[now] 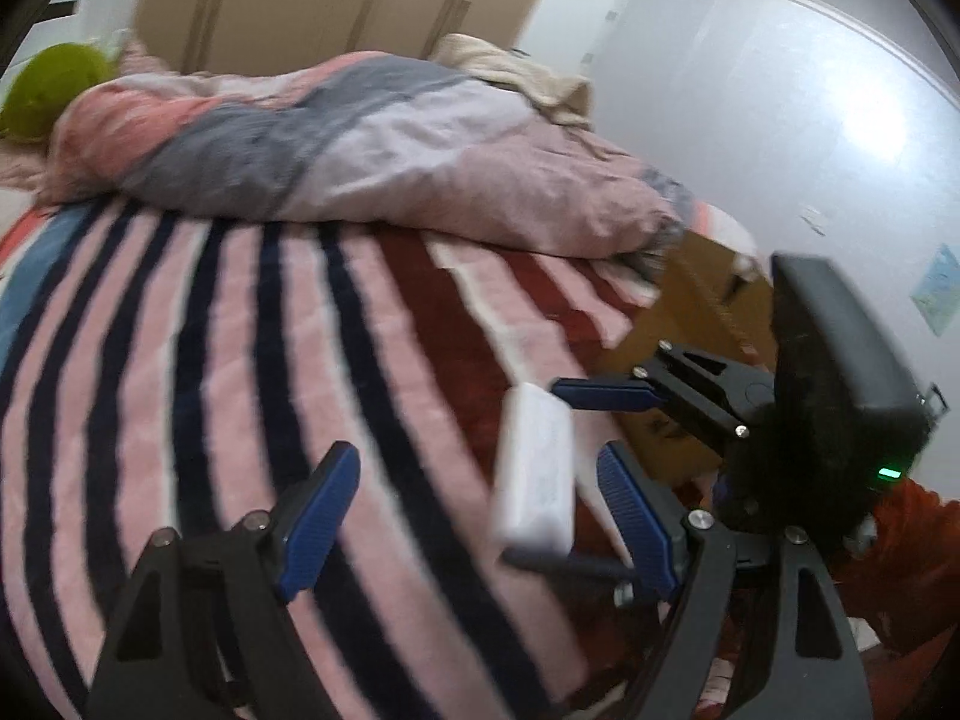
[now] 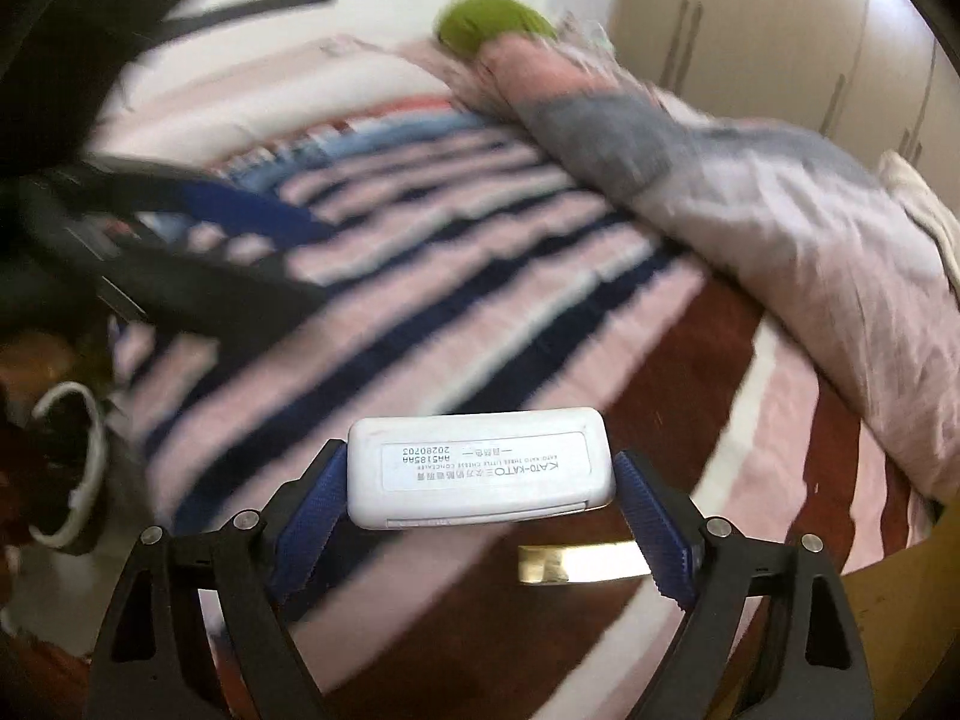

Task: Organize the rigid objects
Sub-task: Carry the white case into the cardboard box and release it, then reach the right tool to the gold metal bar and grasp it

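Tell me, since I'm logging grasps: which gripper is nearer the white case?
Right. The right gripper holds the white case between its pads; the left gripper stands open beside it, its pads not touching the case.

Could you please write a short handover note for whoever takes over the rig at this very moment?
Right gripper: shut on the white case, held across its ends above the striped bedspread, label facing the camera.
Left gripper: open, nothing between its fingers, hovering over the bedspread just left of the case.
Other things: a shiny gold bar lies on the bedspread under the case; a cardboard box stands beside the bed; a crumpled duvet lies further back.
Done: case picked up.
Left: setting the case down; the destination is not clear from these views. The gold bar is untouched.
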A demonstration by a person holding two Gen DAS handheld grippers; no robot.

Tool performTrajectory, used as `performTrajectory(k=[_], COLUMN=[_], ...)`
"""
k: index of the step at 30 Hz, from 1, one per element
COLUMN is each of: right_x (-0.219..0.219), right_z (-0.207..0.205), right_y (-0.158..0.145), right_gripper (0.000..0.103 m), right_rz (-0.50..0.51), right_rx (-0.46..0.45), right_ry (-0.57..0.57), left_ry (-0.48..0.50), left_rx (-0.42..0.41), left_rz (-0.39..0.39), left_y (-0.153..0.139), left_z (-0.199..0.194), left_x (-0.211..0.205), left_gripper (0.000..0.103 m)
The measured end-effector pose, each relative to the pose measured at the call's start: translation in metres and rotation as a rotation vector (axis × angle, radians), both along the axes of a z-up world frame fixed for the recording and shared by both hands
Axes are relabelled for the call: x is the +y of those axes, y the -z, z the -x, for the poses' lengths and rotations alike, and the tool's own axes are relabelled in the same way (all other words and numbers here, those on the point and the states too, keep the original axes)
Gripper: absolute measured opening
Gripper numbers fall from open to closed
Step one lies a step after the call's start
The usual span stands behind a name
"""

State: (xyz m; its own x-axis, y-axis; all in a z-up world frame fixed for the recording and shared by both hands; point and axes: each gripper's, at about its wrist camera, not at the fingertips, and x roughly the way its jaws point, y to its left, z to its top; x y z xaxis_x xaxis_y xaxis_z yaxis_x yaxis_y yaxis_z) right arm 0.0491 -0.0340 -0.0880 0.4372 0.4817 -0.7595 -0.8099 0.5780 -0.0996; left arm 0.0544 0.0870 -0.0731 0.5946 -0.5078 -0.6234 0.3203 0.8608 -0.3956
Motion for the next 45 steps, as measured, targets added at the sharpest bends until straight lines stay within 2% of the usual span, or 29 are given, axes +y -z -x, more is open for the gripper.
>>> performTrajectory(k=[1, 3, 7, 11, 17, 24, 28, 34, 35, 37, 38, 40, 41, 45], right_x=[0.0, -0.004, -0.019, -0.053, -0.113, -0.182, -0.215, -0.24, -0.243, -0.246, -0.246, -0.248, -0.247, -0.249], right_z=[0.006, 0.017, 0.028, 0.025, 0.017, 0.004, -0.002, -0.005, -0.005, -0.006, -0.007, -0.007, -0.009, -0.008], right_y=[-0.01, -0.028, -0.054, -0.073, -0.093, -0.098, -0.1, -0.095, -0.093, -0.09, -0.089, -0.088, -0.087, -0.089], right_gripper=[0.086, 0.086, 0.086, 0.086, 0.086, 0.086, 0.086, 0.086, 0.086, 0.087, 0.087, 0.088, 0.092, 0.092], right_rz=[-0.019, -0.056, -0.078, -0.112, -0.13, -0.141, -0.155, -0.131, -0.126, -0.105, -0.095, -0.084, -0.084, -0.095], right_rx=[-0.011, -0.034, -0.091, -0.111, -0.152, -0.152, -0.137, -0.139, -0.138, -0.135, -0.138, -0.157, -0.157, -0.148], right_ry=[-0.01, -0.024, -0.014, 0.042, 0.15, 0.28, 0.331, 0.385, 0.393, 0.413, 0.419, 0.422, 0.42, 0.422], left_ry=[0.026, 0.065, 0.144, 0.188, 0.283, 0.379, 0.419, 0.445, 0.439, 0.42, 0.411, 0.407, 0.399, 0.353], left_rx=[-0.001, -0.004, -0.04, -0.069, -0.086, -0.084, -0.075, -0.06, -0.061, -0.068, -0.083, -0.083, -0.081, -0.106], left_rz=[0.01, 0.023, 0.033, -0.004, -0.012, -0.063, -0.077, -0.112, -0.118, -0.14, -0.138, -0.128, -0.126, -0.142], left_y=[-0.005, -0.013, -0.035, -0.057, -0.077, -0.084, -0.084, -0.079, -0.079, -0.078, -0.08, -0.081, -0.082, -0.089], left_z=[-0.001, -0.003, -0.004, -0.011, -0.029, -0.048, -0.058, -0.066, -0.066, -0.066, -0.064, -0.063, -0.063, -0.061], left_x=[-0.008, -0.02, -0.049, -0.087, -0.149, -0.223, -0.251, -0.282, -0.284, -0.287, -0.285, -0.282, -0.28, -0.269], left_gripper=[0.064, 0.051, 0.029, 0.029, 0.029, 0.03, 0.03, 0.032, 0.036, 0.069, 0.074, 0.075, 0.075, 0.075])
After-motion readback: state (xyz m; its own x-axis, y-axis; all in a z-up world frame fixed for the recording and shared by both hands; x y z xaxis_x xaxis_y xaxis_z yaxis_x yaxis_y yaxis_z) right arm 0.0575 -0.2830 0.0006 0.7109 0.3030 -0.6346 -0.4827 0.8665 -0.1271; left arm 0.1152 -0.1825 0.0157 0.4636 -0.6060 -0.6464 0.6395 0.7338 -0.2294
